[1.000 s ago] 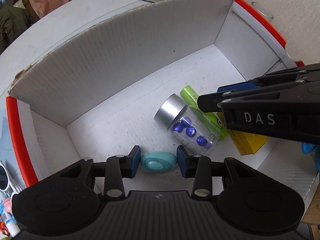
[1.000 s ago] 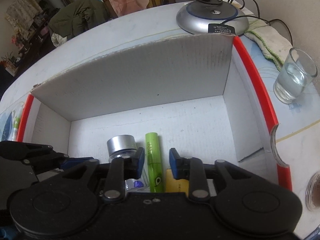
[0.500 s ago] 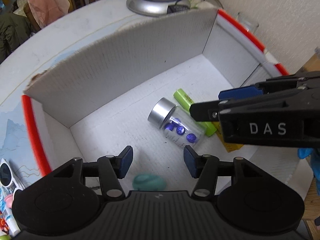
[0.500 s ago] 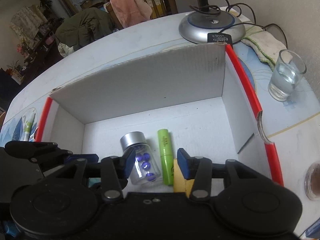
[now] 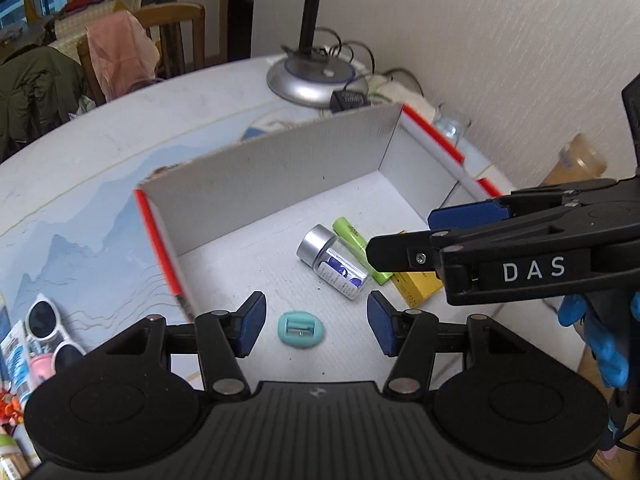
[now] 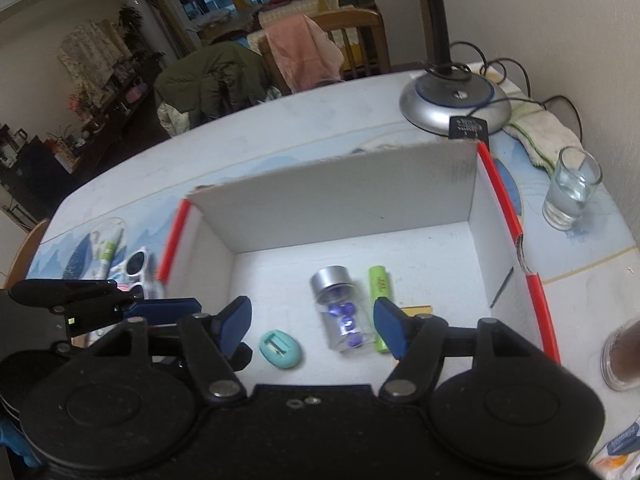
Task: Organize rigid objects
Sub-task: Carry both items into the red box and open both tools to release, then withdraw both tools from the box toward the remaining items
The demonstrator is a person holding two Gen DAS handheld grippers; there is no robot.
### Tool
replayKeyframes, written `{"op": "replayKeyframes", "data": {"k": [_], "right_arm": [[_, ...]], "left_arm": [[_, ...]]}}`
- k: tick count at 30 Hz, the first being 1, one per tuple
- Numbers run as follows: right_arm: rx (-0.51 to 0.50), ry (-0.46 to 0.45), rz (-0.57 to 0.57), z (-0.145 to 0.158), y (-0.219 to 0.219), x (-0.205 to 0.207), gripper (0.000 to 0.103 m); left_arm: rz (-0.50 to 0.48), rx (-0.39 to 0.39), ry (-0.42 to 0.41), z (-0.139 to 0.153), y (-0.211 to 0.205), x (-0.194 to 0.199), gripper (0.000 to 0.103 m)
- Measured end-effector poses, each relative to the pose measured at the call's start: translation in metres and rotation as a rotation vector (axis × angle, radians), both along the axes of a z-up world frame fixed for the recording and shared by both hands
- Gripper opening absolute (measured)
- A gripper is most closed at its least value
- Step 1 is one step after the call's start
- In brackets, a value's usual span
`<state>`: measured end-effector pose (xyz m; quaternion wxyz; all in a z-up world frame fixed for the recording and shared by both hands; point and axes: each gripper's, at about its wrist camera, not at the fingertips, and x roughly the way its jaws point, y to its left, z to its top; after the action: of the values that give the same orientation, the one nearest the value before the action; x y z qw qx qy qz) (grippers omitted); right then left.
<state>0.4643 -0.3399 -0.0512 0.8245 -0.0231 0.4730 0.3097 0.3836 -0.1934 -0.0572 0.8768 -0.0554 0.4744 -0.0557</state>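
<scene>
While both grippers hang above it, the white cardboard box (image 5: 280, 168) with red edges sits open on the table (image 5: 120, 132), holding all four items. Left gripper (image 5: 316, 326): jaws parted, nothing between the pads, teal sharpener (image 5: 301, 330) lying on the box floor below the gap, untouched. Right gripper (image 6: 312, 326): jaws opening, pads clear of everything; glass jar (image 6: 340, 308) with silver cap and blue beads lies on its side under the gap, not gripped. Green tube (image 6: 380, 300) lies just beside the jar, parallel to it, with the yellow box (image 5: 416, 286) touching its other side. Outside the box: lamp base (image 6: 456, 106) behind it, water glass (image 6: 572, 194) to its right, white sunglasses (image 5: 48, 332) to its left.
</scene>
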Motion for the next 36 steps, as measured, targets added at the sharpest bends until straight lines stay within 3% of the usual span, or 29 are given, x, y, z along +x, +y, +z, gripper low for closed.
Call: {"op": "replayKeyframes", "data": {"k": [10,13,21,24,36], "right_arm": [[0.021,-0.059,0.024,0.025,0.01,-0.042,0.076],[0.054,-0.052,0.021,0.029,0.012,-0.052,0.077],[0.09,-0.085,0.031,0.043,0.03,-0.094,0.085],[0.089,-0.105,0.049,0.045,0.041,-0.109,0.088],[0.091,-0.105,0.107,0.036,0.101,-0.16,0.094]], "left_arm": [[0.029,-0.044,-0.094,0.031,0.027,-0.049,0.055],[0.045,-0.052,-0.12,0.038,0.036,-0.064,0.064],[0.088,-0.075,-0.156,0.048,0.071,-0.11,0.066],[0.113,-0.073,-0.169,0.051,0.087,-0.128,0.075],[0.203,-0.034,-0.19,0.049,0.159,-0.181,0.085]]}}
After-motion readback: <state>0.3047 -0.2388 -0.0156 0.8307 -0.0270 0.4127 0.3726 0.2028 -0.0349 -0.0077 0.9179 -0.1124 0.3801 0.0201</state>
